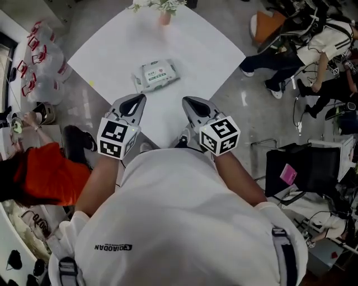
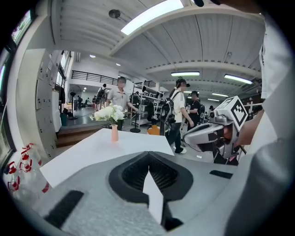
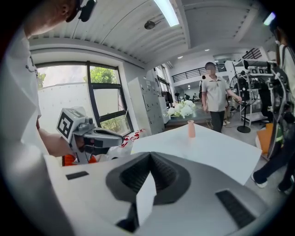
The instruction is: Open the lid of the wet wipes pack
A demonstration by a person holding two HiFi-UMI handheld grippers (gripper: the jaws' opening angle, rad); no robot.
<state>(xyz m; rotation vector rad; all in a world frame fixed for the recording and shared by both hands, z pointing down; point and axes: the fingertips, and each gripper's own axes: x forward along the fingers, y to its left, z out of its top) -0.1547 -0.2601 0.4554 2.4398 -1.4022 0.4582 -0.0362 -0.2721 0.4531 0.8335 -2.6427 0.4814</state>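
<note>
The wet wipes pack (image 1: 158,74) lies flat on the white tabletop (image 1: 207,53), turned a little askew, face up, near the middle and well ahead of both grippers. It looks like a soft film pouch with crimped ends. It is probably light, slick and yielding, so it will likely slide or buckle if it is pulled from one side only. The lid (image 1: 160,71) is the paler rectangular patch in the centre of the top face. It appears to lie closed, though it is too small to tell which edge carries the lifting lip. A sensible hold would be to press one end of the pouch down while the other gripper catches the lid's free edge and peels it up. The pack presumably holds damp sheets, but none show.

The left gripper (image 1: 136,102) and right gripper (image 1: 190,103) hover side by side over the near corner of the tabletop, neither touching the pack. In the left gripper view the fingers (image 2: 137,173) are pressed together with nothing between them. The right gripper view shows the same for its fingers (image 3: 134,175).

At the far corner stands a small pink vase (image 1: 164,17) holding white flowers. Beside the tabletop, on the floor to the left, are clear plastic bags (image 1: 46,66) with red handles, their contents unclear.
</note>
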